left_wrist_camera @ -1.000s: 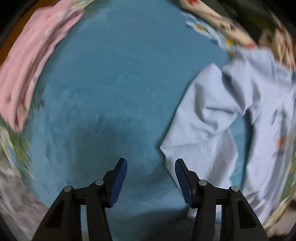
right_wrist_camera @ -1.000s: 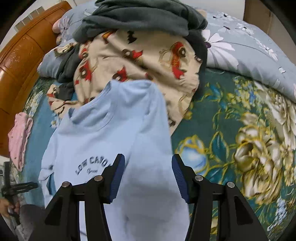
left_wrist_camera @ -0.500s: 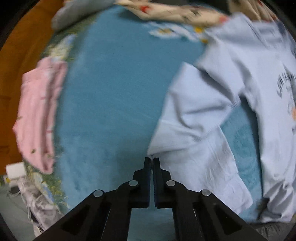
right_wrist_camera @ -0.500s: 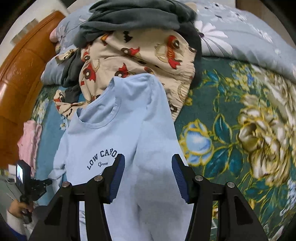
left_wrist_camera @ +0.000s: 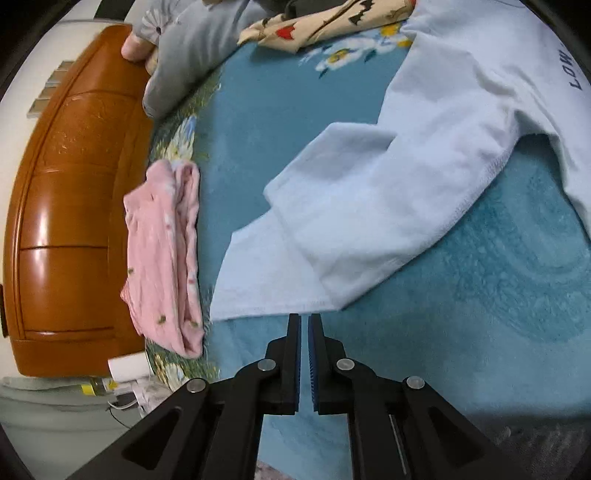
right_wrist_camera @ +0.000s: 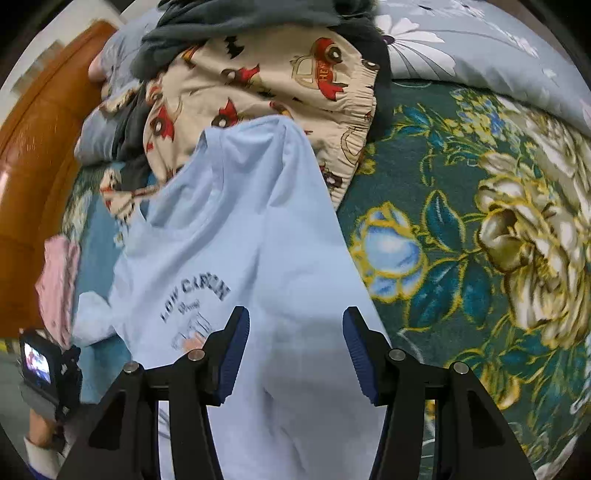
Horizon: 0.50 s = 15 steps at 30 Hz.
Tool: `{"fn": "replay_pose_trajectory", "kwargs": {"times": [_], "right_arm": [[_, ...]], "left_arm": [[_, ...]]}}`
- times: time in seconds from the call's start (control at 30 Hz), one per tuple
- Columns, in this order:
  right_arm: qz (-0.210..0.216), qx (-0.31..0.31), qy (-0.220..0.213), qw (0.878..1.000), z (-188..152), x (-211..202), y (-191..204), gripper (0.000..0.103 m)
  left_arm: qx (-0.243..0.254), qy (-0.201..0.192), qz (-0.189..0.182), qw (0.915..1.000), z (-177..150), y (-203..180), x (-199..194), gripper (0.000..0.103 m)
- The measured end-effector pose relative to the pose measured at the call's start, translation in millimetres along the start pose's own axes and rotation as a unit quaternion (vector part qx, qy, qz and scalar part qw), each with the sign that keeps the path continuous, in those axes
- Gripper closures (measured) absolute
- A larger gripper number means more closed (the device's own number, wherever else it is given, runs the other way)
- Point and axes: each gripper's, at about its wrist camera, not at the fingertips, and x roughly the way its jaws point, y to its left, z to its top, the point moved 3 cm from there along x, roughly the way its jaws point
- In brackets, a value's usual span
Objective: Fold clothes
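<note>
A light blue T-shirt (right_wrist_camera: 258, 236) with dark lettering lies spread on the bed, collar toward the far clothes pile. In the left wrist view its sleeve (left_wrist_camera: 351, 206) lies folded on the teal blanket (left_wrist_camera: 498, 295). My left gripper (left_wrist_camera: 303, 321) is shut on the sleeve's hem edge. My right gripper (right_wrist_camera: 295, 343) is open and empty, hovering over the shirt's body below the print.
A folded pink garment (left_wrist_camera: 162, 254) lies left of the sleeve by the wooden headboard (left_wrist_camera: 66, 221). A pile with a beige car-print garment (right_wrist_camera: 266, 85) and a dark grey one (right_wrist_camera: 251, 22) sits beyond the collar. A floral bedspread (right_wrist_camera: 480, 240) stretches right.
My left gripper went from open beside the sleeve to shut on its hem edge and swung its view left. My right gripper stayed open over the shirt, shifting slightly.
</note>
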Motion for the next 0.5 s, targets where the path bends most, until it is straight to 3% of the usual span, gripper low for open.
{"fn": "replay_pose_trajectory", "kwargs": {"times": [0.1, 0.2, 0.23, 0.27, 0.33, 0.37, 0.4, 0.43, 0.5], "right_arm": [[-0.021, -0.012, 0.008, 1.000, -9, -5, -17, 0.049], [-0.043, -0.014, 0.022, 0.999, -25, -10, -43, 0.049], [-0.055, -0.012, 0.033, 0.998, -36, -9, -57, 0.049], [-0.062, -0.004, 0.044, 0.997, -45, -8, -67, 0.049], [-0.066, 0.021, 0.075, 0.995, -68, -2, -89, 0.049], [-0.058, 0.037, 0.084, 0.994, -78, 1, -96, 0.049], [-0.050, 0.052, 0.094, 0.993, -89, 3, -102, 0.049], [-0.042, 0.067, 0.102, 0.992, -98, 5, -107, 0.049], [-0.026, 0.087, 0.109, 0.990, -112, 8, -110, 0.049]], "left_arm": [[-0.061, 0.004, -0.070, 0.9957, -3, 22, -11, 0.096], [-0.181, -0.025, -0.117, 0.9762, -6, 48, -38, 0.096], [-0.232, -0.036, -0.134, 0.9629, -5, 58, -46, 0.096], [-0.291, -0.046, -0.167, 0.9409, -4, 65, -52, 0.096], [-0.390, -0.063, -0.261, 0.8809, 1, 68, -65, 0.095], [-0.396, -0.075, -0.301, 0.8643, 11, 57, -72, 0.095], [-0.388, -0.089, -0.331, 0.8553, 22, 41, -81, 0.095], [-0.377, -0.101, -0.349, 0.8520, 31, 26, -88, 0.095], [-0.340, -0.119, -0.370, 0.8564, 46, -9, -102, 0.095]]}}
